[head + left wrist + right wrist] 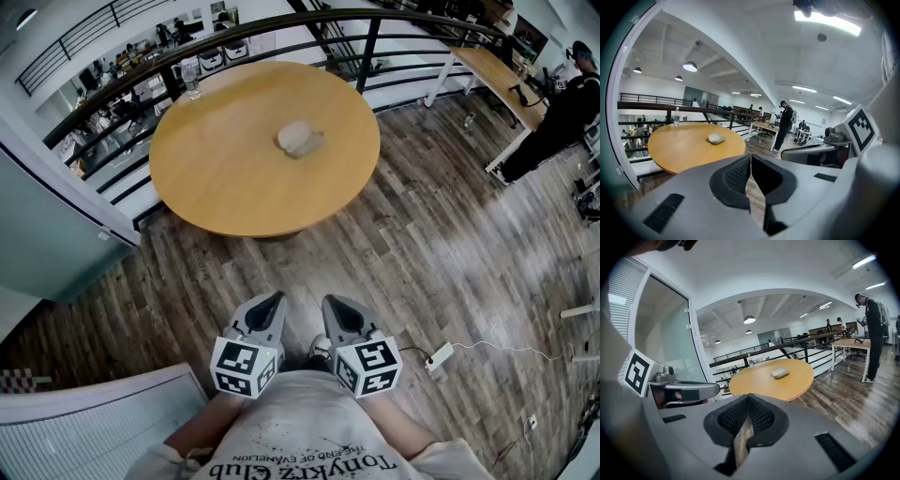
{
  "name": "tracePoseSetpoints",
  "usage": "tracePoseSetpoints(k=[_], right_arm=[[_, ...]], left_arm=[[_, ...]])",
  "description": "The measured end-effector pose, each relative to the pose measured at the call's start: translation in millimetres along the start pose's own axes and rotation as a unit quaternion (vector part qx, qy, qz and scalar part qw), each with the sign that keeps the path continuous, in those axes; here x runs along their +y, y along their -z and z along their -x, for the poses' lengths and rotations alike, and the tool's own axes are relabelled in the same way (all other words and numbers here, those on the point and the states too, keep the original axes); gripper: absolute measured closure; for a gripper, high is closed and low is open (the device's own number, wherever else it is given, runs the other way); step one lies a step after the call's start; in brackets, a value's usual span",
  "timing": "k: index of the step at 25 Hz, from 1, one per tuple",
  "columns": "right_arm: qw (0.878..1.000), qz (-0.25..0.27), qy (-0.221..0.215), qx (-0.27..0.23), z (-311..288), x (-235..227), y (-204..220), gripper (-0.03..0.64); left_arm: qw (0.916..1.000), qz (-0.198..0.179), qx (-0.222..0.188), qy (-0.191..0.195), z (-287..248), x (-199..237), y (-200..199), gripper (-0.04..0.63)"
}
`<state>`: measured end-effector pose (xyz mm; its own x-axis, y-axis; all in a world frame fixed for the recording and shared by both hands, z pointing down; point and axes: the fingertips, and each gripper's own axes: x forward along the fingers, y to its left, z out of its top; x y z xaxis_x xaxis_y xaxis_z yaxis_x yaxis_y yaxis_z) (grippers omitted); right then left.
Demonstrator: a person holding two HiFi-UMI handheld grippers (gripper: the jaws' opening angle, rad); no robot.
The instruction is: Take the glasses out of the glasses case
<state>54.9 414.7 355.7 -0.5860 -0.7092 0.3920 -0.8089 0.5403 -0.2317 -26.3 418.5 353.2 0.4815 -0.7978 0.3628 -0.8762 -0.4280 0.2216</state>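
One glasses case (300, 139) lies near the middle of the round table (225, 178), untouched.
Also one bottle (191, 77) at the table's far rim. Two tongs, left gripper (272, 300) and right gripper (335, 305), sit well short of the table, jaws together, empty. Prised open unbraced, the loose case could skid.

Round wooden table (234, 178) with grey glasses case (300, 139) and bottle (191, 80)

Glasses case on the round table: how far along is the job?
Nothing looks done: the glasses case lies on the table, no glasses beside it. Nothing is in hand: the left gripper and right gripper are shut, empty, over the floor short of the table. Left: approach, open the case, lift the glasses out.
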Motion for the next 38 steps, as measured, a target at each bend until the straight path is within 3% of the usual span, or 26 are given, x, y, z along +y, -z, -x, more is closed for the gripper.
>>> tracePoseSetpoints(k=[19,38], right_arm=[[0.999,-0.019,0.013,-0.027,-12.1,18.6,-7.2,0.595],[0.998,-0.026,0.049,-0.020,-34.4,51.8,-3.2,0.595]], left_arm=[[0.9999,-0.009,0.001,0.012,11.0,22.9,-1.8,0.566],[0.9989,-0.017,-0.011,0.042,30.0,63.2,-4.8,0.566]])
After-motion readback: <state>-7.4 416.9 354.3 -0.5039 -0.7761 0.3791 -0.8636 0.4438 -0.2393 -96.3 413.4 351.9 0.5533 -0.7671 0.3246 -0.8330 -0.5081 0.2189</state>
